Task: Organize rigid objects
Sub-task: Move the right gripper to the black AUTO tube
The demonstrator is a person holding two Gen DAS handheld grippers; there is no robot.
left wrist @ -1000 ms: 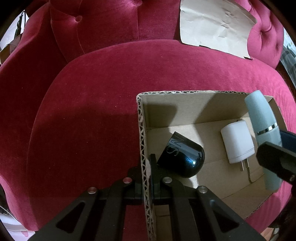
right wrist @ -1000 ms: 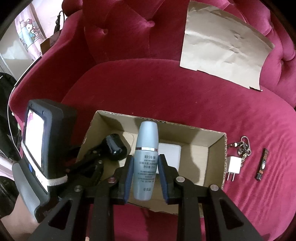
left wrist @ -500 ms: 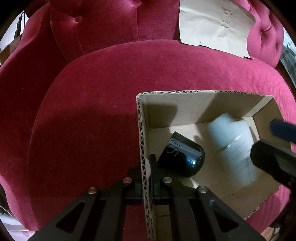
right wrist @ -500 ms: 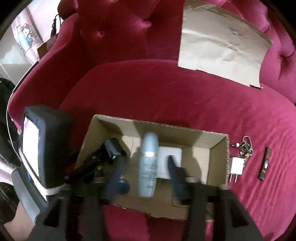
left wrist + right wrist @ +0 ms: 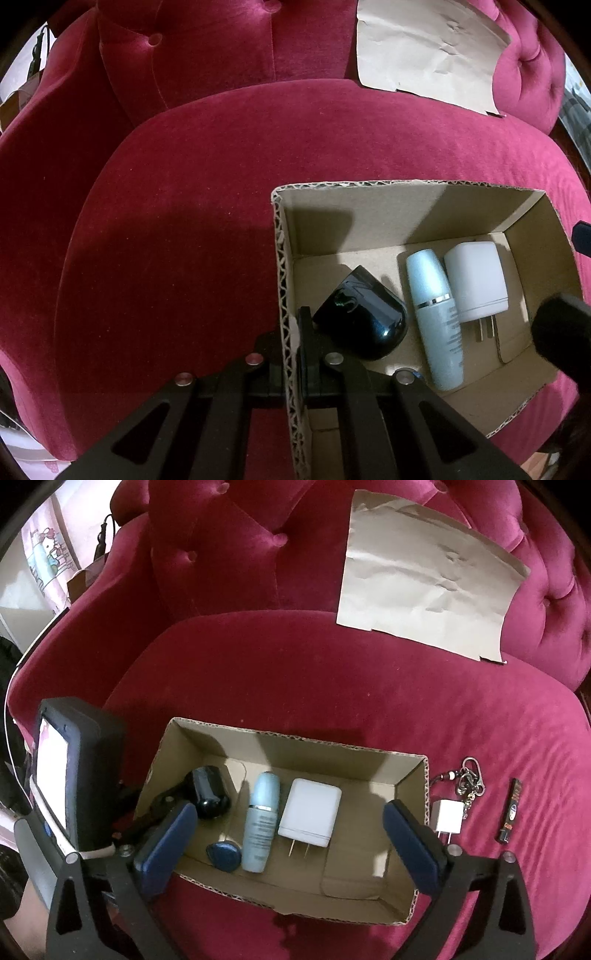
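sofa: red velvet sofa (image 5: 332,686) fills both views, tufted back; your box sits on the seat cushion.
paper sheet: creased tan sheet (image 5: 428,590) leaning on the backrest, well apart from the box.
box: open cardboard box (image 5: 295,744) on the cushion, flaps folded down inside; your left gripper has its left wall.
left gripper: left gripper (image 5: 293,354) clamped shut on the box's corrugated wall, one finger inside, one outside.
right gripper: right gripper (image 5: 291,834) above the near edge of the box, jaws have just been opening, now spread as wide as they go; nothing pinched, blue pads (image 5: 166,834) clear of everything.
big charger: white plug adapter (image 5: 310,818) flat on box floor, prongs toward you, just beside the bottle.
bottle: pale blue bottle (image 5: 260,821) lying on the box floor between black case and big charger, cap end away from you, free of your jaws.
black case: glossy black rounded case (image 5: 360,321) in the box's left end, near your left finger.
blue pebble: small blue oval thing (image 5: 223,854) on box floor by the bottle's base, can't tell what.
outside, right of box: small white charger (image 5: 447,816), keyring (image 5: 469,779), dark stick (image 5: 509,810) on cushion.
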